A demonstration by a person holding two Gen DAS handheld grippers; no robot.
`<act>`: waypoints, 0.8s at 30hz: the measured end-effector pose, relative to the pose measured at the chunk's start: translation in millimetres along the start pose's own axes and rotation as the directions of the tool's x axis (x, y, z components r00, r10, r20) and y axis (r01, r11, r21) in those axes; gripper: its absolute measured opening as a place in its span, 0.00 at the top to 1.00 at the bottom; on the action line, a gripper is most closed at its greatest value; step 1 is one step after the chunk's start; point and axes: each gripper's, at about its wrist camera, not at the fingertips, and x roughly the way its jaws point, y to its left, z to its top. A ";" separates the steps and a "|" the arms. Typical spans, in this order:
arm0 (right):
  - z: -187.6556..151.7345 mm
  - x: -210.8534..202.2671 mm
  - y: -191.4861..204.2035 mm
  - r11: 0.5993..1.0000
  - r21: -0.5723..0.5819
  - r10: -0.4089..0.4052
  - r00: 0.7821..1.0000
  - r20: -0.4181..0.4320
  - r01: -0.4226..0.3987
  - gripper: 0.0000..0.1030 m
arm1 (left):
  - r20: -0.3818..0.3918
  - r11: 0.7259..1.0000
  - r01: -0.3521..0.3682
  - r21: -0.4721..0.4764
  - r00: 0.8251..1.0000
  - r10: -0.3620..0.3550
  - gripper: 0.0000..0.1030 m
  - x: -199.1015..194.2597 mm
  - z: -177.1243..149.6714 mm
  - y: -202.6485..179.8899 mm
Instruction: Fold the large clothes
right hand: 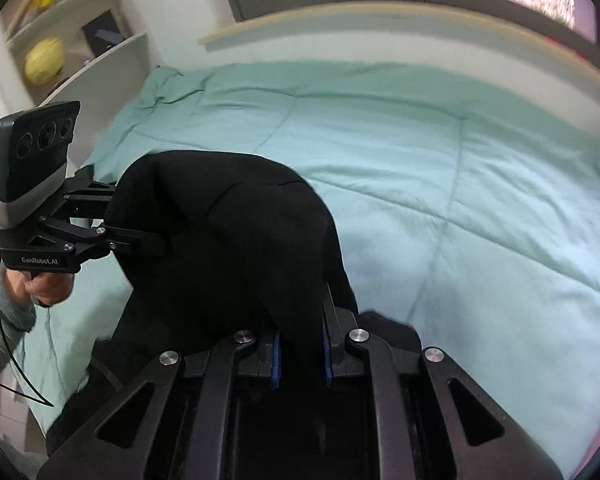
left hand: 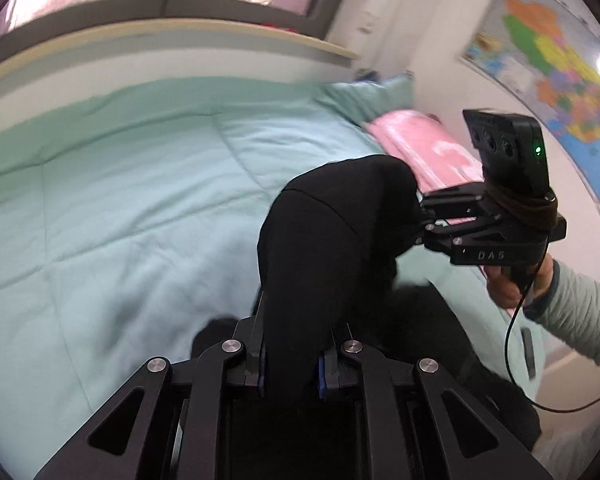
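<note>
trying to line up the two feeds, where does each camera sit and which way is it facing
Left wrist view: sits on the left gripper, looking along its fingers across the mint quilt toward the window; shows the right gripper and the hand holding it.
Right wrist view: sits on the right gripper, facing the window; shows the left gripper.
Shared: black garment clamped by both, quilt, window.

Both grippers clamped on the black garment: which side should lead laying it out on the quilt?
Left, probably. The left gripper faces open quilt; the right gripper, holding the black garment too, sits by the pink folded item.
</note>
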 end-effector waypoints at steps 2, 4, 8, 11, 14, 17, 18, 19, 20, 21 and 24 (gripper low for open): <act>-29.4 -30.8 20.8 1.000 -0.006 -0.020 1.000 0.013 0.021 0.82 | -0.003 1.000 -0.001 0.028 1.000 0.001 0.84 -18.0 -20.9 -25.4; -59.9 -56.0 36.4 0.998 -0.014 -0.056 0.998 0.024 0.056 0.82 | -0.007 0.999 -0.003 0.043 1.000 0.003 0.83 -36.2 -47.0 -47.3; -124.4 -69.0 73.5 0.989 0.013 -0.148 0.989 0.027 0.147 0.82 | -0.046 0.992 -0.104 0.071 0.993 0.107 0.79 -42.5 -102.5 -92.3; -182.2 -43.8 95.4 0.976 0.017 -0.218 0.975 -0.048 0.219 0.82 | -0.115 0.982 -0.184 0.043 0.975 0.188 0.78 -23.4 -159.8 -112.6; -226.5 -17.8 102.4 0.974 0.035 -0.216 0.966 -0.145 0.223 0.82 | -0.173 0.973 -0.229 0.011 0.958 0.227 0.77 -0.2 -206.3 -119.7; -256.8 -11.0 102.1 0.977 0.080 -0.176 0.959 -0.222 0.198 0.77 | -0.226 0.950 -0.311 0.005 0.926 0.304 0.77 15.0 -241.1 -128.0; -262.6 -16.4 99.4 0.978 0.114 -0.147 0.962 -0.231 0.177 0.76 | -0.218 0.945 -0.328 0.014 0.921 0.323 0.77 9.8 -244.0 -133.5; -265.9 -23.8 95.0 0.976 0.152 -0.120 0.966 -0.227 0.156 0.75 | -0.215 0.945 -0.327 0.012 0.922 0.322 0.72 2.6 -245.9 -136.7; -267.9 -32.1 89.4 0.972 0.192 -0.093 0.971 -0.221 0.137 0.75 | -0.218 0.948 -0.317 0.006 0.925 0.311 0.69 -3.3 -247.0 -137.9; -269.0 -42.0 82.2 0.964 0.236 -0.070 0.975 -0.211 0.120 0.75 | -0.220 0.954 -0.300 -0.005 0.931 0.291 0.64 -13.0 -248.3 -138.7; -252.7 -73.3 62.9 0.940 0.331 -0.034 0.988 -0.148 0.082 0.69 | -0.218 0.967 -0.249 -0.043 0.947 0.234 0.62 -44.2 -251.6 -137.4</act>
